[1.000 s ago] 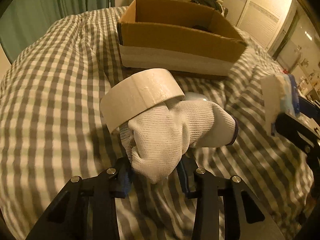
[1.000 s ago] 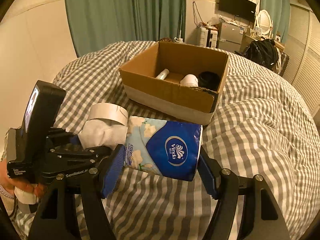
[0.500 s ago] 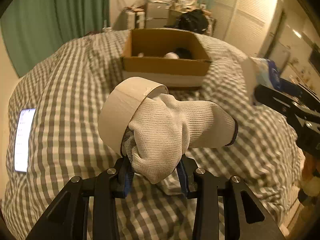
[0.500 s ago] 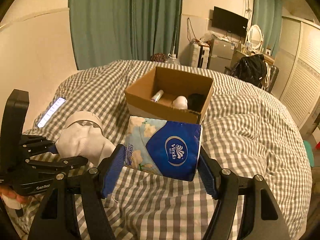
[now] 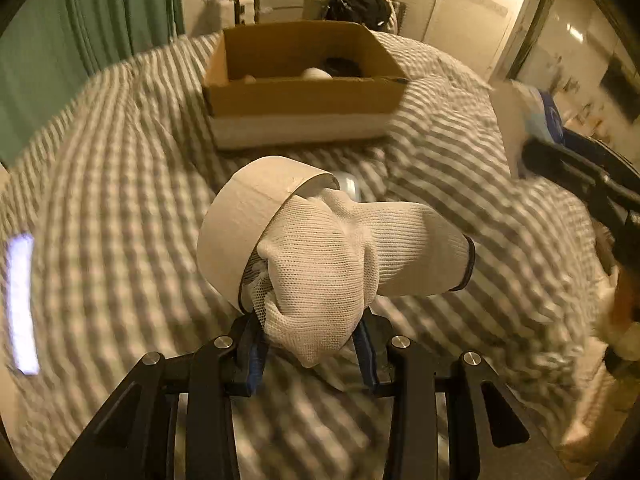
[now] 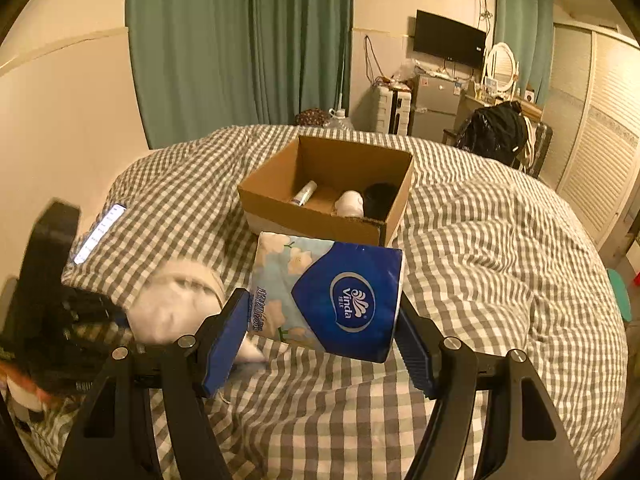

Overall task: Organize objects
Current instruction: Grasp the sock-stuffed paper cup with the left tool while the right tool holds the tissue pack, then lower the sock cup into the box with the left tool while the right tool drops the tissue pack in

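- White knitted fabric, a work glove [image 5: 352,264], fills the middle of the left wrist view; the left gripper [image 5: 308,350] is clenched on its lower bunched end, blue pads pressing from both sides.
- A wide roll of beige tape [image 5: 248,220] sits around the glove like a ring, on its left side, tilted, held up off the bed with it.
- Beyond, at far centre, an open brown cardboard box [image 5: 304,100] with a white band along its base rests on the grey-and-white checked duvet [image 5: 120,184]. Pale and dark items show inside, too blurred to name here.
- At the left edge a lit phone screen [image 5: 20,300] lies on the duvet, smeared by motion.
- At the right edge, the other tool's black frame carries a blue-and-white pack, partly cut off.

- Right wrist view: the right gripper [image 6: 320,344] grasps a soft pack of tissues [image 6: 328,296], blue with white flowers and a "Vinda" logo, one blue pad on each end, pack held level above the duvet [image 6: 480,264].
- The cardboard box [image 6: 332,188] stands just beyond the pack, on the bed's middle. Inside: a small white bottle [image 6: 304,193] lying at left, a white rounded object [image 6: 350,203] in the middle, a dark round object [image 6: 380,200] at right.
- Near left, blurred, the glove and tape [image 6: 180,300] hang in the left tool's black frame.
- The phone [image 6: 100,233] lies on the duvet at left, screen glowing.
- Far side: green curtains [image 6: 240,48], a wall-mounted television [image 6: 448,44], a black backpack [image 6: 496,132] on a chair.
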Demonstrator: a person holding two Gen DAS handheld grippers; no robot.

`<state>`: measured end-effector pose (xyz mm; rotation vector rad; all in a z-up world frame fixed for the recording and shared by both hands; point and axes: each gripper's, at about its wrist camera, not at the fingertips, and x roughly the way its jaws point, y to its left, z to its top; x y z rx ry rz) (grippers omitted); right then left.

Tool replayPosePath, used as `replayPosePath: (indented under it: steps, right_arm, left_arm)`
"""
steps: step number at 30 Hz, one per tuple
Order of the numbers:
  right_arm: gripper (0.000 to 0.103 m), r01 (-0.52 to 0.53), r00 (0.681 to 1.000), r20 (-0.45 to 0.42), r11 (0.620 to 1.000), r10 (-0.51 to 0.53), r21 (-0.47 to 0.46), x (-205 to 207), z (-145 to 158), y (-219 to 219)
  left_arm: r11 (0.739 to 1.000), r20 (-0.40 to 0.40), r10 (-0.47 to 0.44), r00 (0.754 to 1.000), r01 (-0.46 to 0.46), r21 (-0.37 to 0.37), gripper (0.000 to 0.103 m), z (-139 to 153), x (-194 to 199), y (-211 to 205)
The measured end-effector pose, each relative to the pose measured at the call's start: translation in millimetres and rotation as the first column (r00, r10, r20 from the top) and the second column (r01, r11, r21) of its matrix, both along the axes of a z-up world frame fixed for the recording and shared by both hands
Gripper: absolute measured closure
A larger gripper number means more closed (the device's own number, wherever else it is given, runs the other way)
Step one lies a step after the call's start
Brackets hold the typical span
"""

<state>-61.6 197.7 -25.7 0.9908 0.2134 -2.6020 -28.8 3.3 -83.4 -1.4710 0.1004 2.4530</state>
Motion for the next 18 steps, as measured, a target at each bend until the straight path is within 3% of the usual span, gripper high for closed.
replayPosePath:
  steps: [3,6,10,18]
  right_arm:
    - [0.033,0.005,1.000,0.020,1.000,-0.005,0.004,-9,-9,2]
    - [0.033,0.002,0.999,0.032,1.000,-0.002,0.002,-21,-14,3]
    - [0.033,-0.007,1.000,0.016,1.000,0.006,0.014,-37,-8,2]
    - [0.033,-0.015,0.998,-0.065,1.000,0.016,0.024,-86,26,1]
  left_arm:
    - [0.997,0.011,-0.023,1.000,0.022,0.070,0.065,4,-17,-8]
    - [0.999,-0.022,-0.033,0.999,0.033,0.012,0.065,8,-32,-9]
    - [0.999,-0.037,-0.023,0.999,0.024,0.030,0.065,17,-56,-15]
    - [0.999,-0.152,-0.025,0.988,0.029,0.023,0.065,66,-103,-11]
